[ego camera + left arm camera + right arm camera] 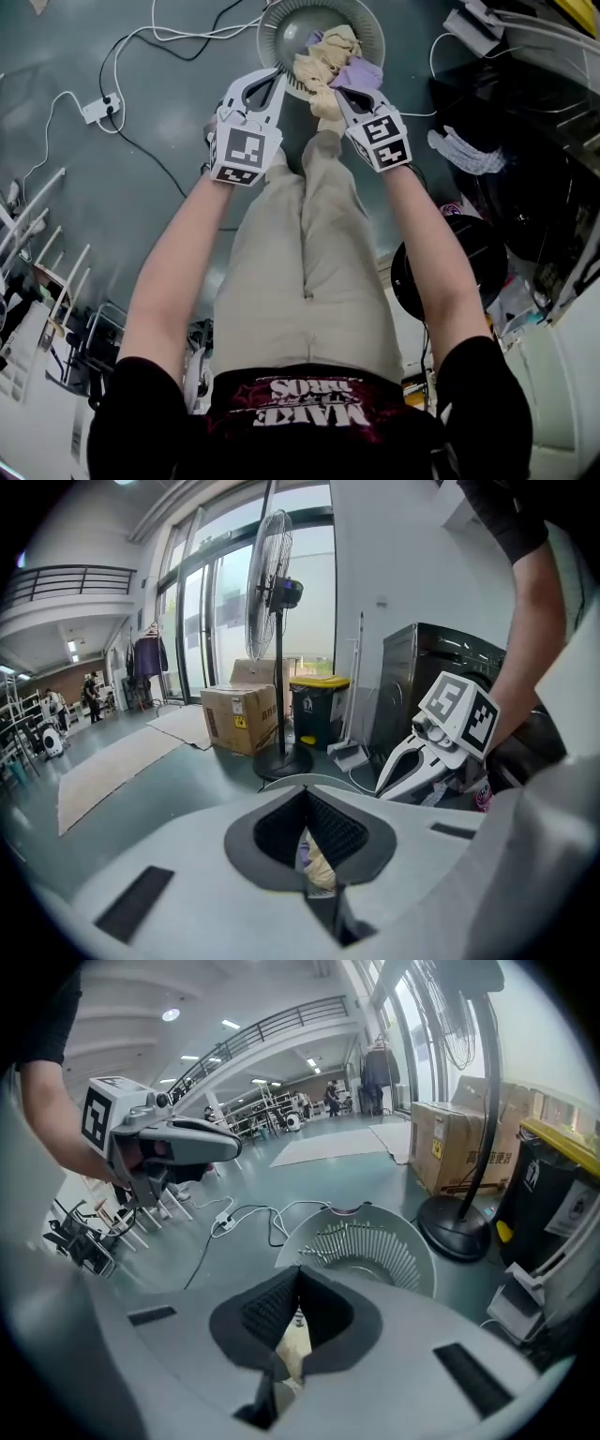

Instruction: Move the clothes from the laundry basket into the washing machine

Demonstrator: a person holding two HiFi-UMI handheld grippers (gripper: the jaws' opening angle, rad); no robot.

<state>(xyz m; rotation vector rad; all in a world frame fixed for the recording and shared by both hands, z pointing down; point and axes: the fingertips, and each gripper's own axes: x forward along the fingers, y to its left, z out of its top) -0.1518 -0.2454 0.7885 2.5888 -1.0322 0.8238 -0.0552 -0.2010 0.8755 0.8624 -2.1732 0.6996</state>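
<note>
Seen from above, a person holds a left tool and a right tool over a round laundry basket on the floor. Both tools have their jaws pressed together and hold nothing. Beige and lilac clothes are heaped inside the basket, so both tools tilt down toward them, likely to reach in. A dark washing machine stands nearby.

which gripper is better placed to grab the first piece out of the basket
Right, probably. The right gripper has its tips right at the lavender cloth, while the left gripper sits over the laundry basket rim, left of the clothes. Both have jaws together and must open first.
</note>
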